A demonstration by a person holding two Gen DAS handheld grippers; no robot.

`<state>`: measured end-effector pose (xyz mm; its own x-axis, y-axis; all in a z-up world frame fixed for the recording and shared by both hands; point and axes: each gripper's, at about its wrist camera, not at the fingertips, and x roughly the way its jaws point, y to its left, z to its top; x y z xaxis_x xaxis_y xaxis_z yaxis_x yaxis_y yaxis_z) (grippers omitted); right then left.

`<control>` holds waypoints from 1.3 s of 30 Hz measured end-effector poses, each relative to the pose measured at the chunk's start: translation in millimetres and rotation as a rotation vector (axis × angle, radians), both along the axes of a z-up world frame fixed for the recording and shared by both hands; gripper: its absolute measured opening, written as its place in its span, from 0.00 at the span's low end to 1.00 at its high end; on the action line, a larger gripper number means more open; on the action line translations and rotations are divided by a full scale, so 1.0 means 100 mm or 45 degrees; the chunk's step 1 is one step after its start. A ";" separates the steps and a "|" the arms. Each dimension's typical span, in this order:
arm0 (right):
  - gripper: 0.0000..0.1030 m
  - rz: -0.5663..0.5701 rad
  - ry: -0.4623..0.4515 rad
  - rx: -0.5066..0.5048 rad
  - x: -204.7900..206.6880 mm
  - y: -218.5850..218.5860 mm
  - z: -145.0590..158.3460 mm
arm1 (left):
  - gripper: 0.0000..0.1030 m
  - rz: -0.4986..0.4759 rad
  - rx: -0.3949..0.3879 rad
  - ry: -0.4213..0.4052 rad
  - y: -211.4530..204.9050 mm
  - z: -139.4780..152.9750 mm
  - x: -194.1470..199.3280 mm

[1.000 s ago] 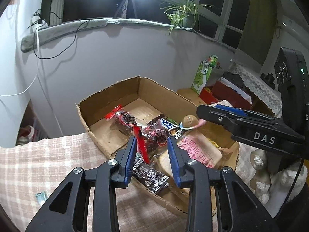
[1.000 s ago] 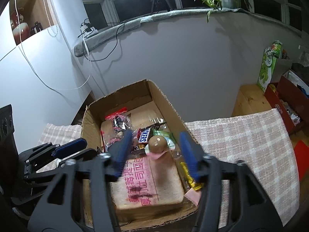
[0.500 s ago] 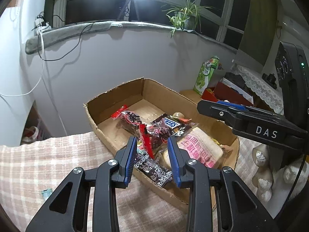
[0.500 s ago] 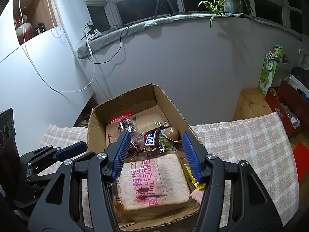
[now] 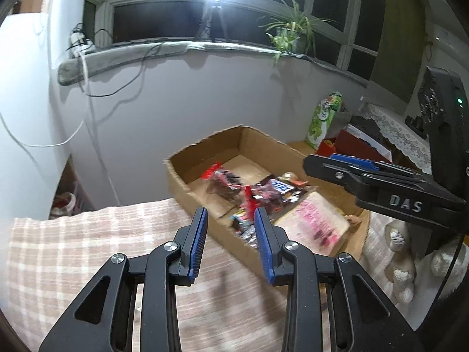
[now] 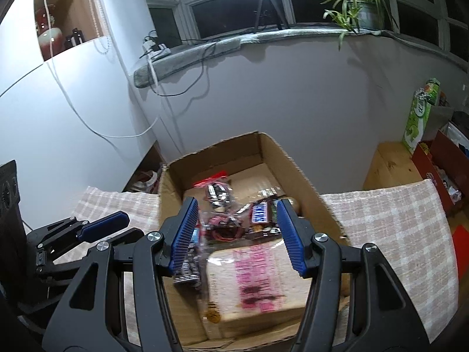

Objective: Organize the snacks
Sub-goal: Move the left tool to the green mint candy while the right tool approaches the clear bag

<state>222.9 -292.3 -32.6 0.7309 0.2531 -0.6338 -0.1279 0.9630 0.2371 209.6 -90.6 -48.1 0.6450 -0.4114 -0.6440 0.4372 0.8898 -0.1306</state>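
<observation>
Cardboard box (image 6: 304, 182) is the largest thing here; it stands on the surface with the checked cloth (image 6: 390, 228) and its long axis runs away from both cameras, toward the wall. Inside, near the close end, lies a wrapped loaf of bread (image 6: 258, 278) with pink print, flat, its long side along the box. Behind it lies a pile of smaller snacks: a clear bag with a red strip (image 6: 217, 187) and a chocolate bar (image 6: 261, 211), whose length seems to point toward the far wall, a little tilted. The left tool (image 5: 231, 236) hovers over the near left edge of the box, its pads only a small way apart and nothing between them. The right tool (image 6: 237, 233) hovers above the bread with pads spread wide, also empty. In my judgement the risk is that a tool coming down into the pile catches two wrappers together, or pushes the thin box wall outward, because the snacks overlap and the picture is blurred there.
</observation>
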 end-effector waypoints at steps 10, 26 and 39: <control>0.57 0.154 -0.031 -0.005 -0.14 0.49 0.02 | 0.30 0.164 -0.041 0.061 0.78 -0.12 0.12; 0.56 0.534 0.083 -0.179 -0.33 1.78 -0.57 | 0.30 0.230 -0.090 0.232 1.36 -0.57 0.19; 0.47 0.585 0.207 -0.265 -0.12 2.18 -0.96 | 0.30 0.209 -0.095 0.289 1.45 -0.72 0.17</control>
